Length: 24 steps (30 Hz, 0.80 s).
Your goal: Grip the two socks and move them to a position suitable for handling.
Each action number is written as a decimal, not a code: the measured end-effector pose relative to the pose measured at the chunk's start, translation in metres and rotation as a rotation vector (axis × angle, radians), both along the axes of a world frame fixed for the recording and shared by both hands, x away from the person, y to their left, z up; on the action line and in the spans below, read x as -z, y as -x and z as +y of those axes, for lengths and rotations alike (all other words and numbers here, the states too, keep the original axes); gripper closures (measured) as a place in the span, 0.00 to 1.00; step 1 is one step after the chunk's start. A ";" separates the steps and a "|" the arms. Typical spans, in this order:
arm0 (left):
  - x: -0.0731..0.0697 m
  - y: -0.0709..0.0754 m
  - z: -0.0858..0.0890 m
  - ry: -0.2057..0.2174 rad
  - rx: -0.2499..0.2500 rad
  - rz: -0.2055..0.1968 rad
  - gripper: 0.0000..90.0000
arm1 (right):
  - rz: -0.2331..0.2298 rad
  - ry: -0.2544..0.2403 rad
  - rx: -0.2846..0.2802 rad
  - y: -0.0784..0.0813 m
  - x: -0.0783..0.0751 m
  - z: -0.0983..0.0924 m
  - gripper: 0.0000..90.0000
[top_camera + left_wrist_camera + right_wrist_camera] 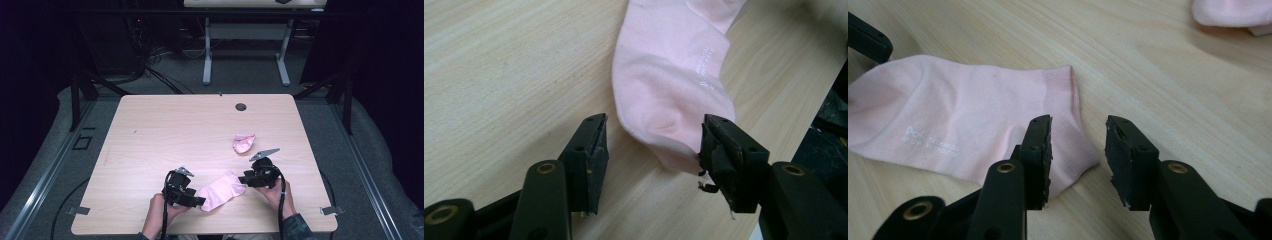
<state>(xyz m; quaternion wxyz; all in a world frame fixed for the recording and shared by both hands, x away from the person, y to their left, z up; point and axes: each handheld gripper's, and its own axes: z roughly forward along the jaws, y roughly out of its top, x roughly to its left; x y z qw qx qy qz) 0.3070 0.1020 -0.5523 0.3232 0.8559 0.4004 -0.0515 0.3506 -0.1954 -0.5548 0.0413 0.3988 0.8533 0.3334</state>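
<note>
Two pink socks lay on the desk [165, 125]: a flat sock [220, 191] between the open left tool [651, 145] and open right tool [1078, 150], and a bunched sock [243, 143] apart.

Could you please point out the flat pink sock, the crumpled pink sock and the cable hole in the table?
flat pink sock [220, 191], high view, middle of the sock's body.
crumpled pink sock [243, 143], high view, centre of the bunched fabric.
cable hole [241, 107], high view, its dark centre near the table's far edge.
</note>
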 end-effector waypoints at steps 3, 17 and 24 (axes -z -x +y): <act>0.003 0.000 -0.004 -0.028 0.012 -0.005 0.54 | -0.005 0.022 -0.011 0.000 0.004 0.004 0.72; 0.009 0.001 -0.003 -0.071 0.013 -0.049 0.94 | 0.001 0.042 -0.052 0.008 0.009 0.008 0.95; 0.009 0.001 0.000 -0.074 0.014 -0.058 0.98 | 0.012 0.042 -0.048 0.016 0.008 0.003 0.99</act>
